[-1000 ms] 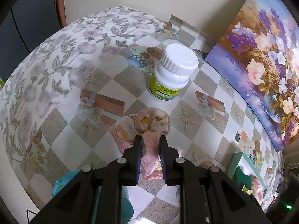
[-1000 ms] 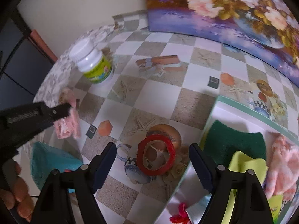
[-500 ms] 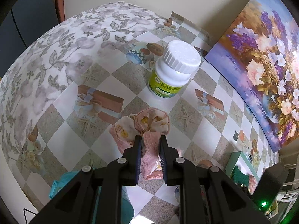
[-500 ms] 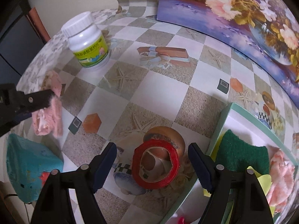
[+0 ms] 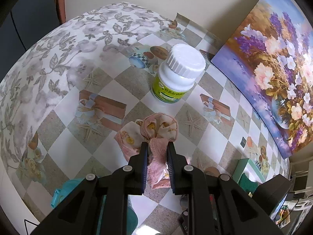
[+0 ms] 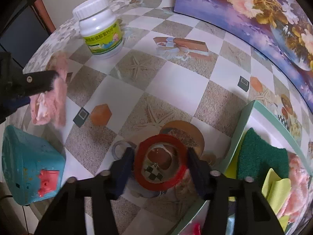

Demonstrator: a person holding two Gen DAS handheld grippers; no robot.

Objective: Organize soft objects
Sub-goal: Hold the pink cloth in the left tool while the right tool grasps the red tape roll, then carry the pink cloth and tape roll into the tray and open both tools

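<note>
Compared with a second ago, my right gripper [image 6: 160, 164] is lower and its jaws have just been closing around the red tape roll [image 6: 160, 163]; both pads now touch its sides. My left gripper [image 5: 156, 152] stays clamped on the pink cloth [image 5: 156, 135], at middle left in the right view. At lower right, the green tray [image 6: 242, 125] contains a green sponge [image 6: 260, 156], a yellow cloth [image 6: 275, 188] and a pink towel [image 6: 297, 184].
</note>
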